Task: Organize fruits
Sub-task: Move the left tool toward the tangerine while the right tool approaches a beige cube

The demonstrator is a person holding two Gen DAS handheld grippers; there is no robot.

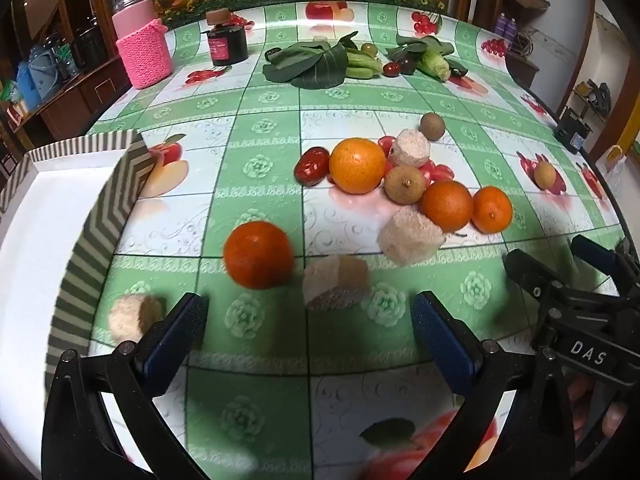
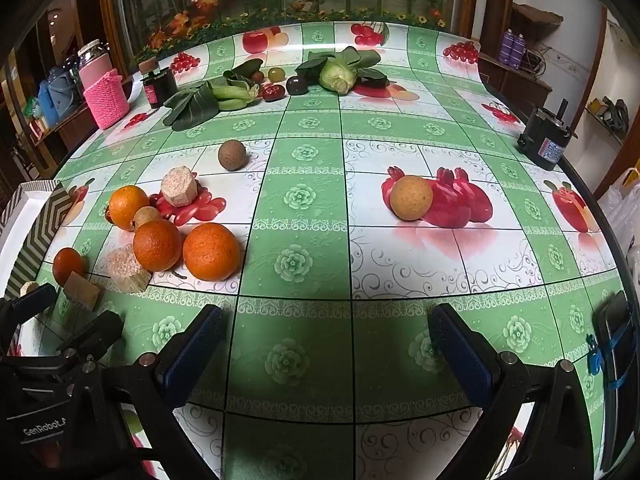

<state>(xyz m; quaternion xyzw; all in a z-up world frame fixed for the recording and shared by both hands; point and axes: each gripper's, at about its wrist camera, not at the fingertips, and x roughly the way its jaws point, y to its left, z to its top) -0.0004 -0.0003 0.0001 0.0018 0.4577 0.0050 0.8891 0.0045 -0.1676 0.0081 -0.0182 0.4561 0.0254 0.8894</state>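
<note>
Several oranges lie on the green fruit-print tablecloth. A small orange sits just ahead of my open, empty left gripper. Behind it lie a big orange, two more oranges, a red date and brown longans. A striped box with a white inside stands at the left. My right gripper is open and empty over bare cloth. To its left are oranges; a longan lies ahead right.
Beige puffed blocks lie among the fruit. Leafy greens, a dark jar and a pink knitted bottle stand at the back. A black device sits at the right table edge.
</note>
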